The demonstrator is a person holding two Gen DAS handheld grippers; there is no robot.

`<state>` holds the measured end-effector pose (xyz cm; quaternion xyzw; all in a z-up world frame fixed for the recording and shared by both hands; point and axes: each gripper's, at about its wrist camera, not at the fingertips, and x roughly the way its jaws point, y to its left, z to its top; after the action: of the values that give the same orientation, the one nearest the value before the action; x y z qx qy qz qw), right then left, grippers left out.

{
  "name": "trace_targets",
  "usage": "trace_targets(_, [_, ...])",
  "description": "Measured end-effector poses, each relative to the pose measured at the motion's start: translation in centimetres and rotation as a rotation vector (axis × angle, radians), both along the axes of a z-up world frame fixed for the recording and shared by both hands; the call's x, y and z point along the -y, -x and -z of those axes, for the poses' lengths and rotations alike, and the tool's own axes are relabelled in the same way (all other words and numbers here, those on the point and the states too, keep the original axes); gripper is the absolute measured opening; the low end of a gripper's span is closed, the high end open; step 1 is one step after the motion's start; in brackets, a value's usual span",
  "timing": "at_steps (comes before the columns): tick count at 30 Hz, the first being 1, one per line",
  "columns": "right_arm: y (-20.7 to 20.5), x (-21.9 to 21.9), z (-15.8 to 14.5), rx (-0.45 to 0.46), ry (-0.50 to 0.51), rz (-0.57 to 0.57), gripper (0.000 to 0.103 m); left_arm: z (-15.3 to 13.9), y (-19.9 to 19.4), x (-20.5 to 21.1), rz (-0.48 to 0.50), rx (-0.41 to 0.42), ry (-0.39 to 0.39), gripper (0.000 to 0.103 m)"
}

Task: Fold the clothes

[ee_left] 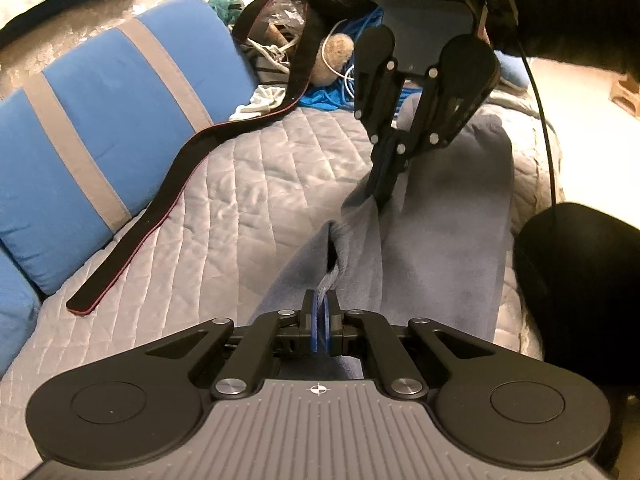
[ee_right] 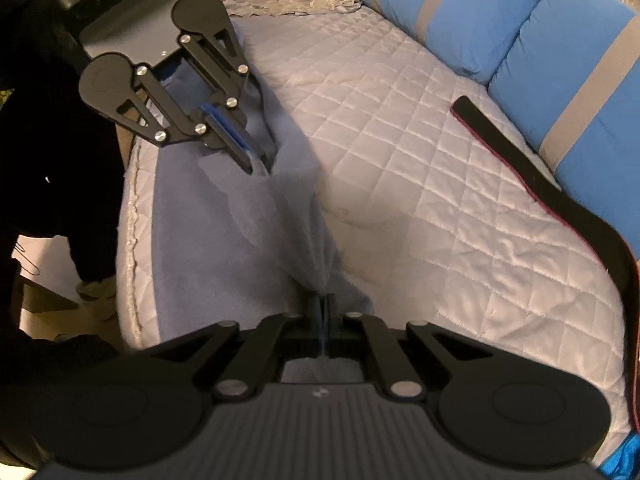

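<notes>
A grey-blue fleece garment (ee_left: 440,220) lies lengthwise on the quilted bed cover (ee_left: 224,184), with one long edge lifted into a ridge between the two grippers. In the left wrist view my left gripper (ee_left: 321,312) is shut on the near end of that edge. The right gripper (ee_left: 380,196) is shut on the far end. The right wrist view shows the same garment (ee_right: 224,240), with my right gripper (ee_right: 324,306) shut on the cloth. The left gripper (ee_right: 258,164) pinches it further up.
A black belt with a red edge (ee_left: 160,200) (ee_right: 540,168) lies along blue pillows with grey stripes (ee_left: 100,120) (ee_right: 480,12). Piled clothes and cables (ee_left: 312,40) sit at the bed's far end. A person's dark clothing (ee_left: 580,280) (ee_right: 40,120) stands at the bed edge.
</notes>
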<state>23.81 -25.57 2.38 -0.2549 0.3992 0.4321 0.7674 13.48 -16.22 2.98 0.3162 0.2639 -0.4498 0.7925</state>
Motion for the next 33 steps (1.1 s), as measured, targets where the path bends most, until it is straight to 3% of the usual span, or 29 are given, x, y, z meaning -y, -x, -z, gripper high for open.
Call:
trace_targets(7, [0.5, 0.1, 0.1, -0.022, -0.024, 0.008, 0.002, 0.0, 0.4, -0.3, 0.028, 0.014, 0.003, 0.003])
trace_targets(8, [0.4, 0.1, -0.1, -0.016, -0.039, 0.022, 0.005, -0.1, 0.6, -0.3, 0.034, 0.015, 0.006, 0.003])
trace_targets(10, [0.3, -0.1, -1.0, -0.014, -0.09, 0.044, 0.021, -0.1, 0.8, -0.3, 0.044, 0.013, 0.011, 0.003])
trace_targets(11, [0.5, -0.5, -1.3, 0.001, -0.102, 0.034, 0.041, -0.1, 0.9, -0.3, 0.045, 0.012, 0.012, 0.003])
trace_targets(12, [0.6, -0.9, -1.7, 0.016, -0.113, 0.024, 0.048, -0.1, 0.9, -0.3, 0.047, 0.011, 0.013, 0.003])
trace_targets(17, [0.7, -3.1, -2.3, 0.069, -0.091, -0.018, 0.048, 0.1, 1.3, -0.2, 0.058, 0.01, 0.013, 0.003])
trace_targets(25, [-0.7, -5.0, -0.8, 0.011, -0.04, -0.078, 0.046, 0.2, 1.4, -0.3, 0.074, -0.001, 0.011, 0.003])
trace_targets(26, [-0.8, -4.9, -0.6, -0.001, -0.043, -0.085, 0.016, 0.3, 1.4, -0.4, 0.072, -0.002, 0.008, 0.003])
trace_targets(27, [-0.9, -4.9, -0.4, -0.013, -0.046, -0.092, 0.009, 0.3, 1.3, -0.4, 0.07, -0.002, 0.005, 0.003])
trace_targets(33, [-1.0, -3.9, 0.1, -0.026, -0.058, -0.07, 0.004, 0.4, 1.2, -0.3, 0.076, -0.012, -0.021, 0.003])
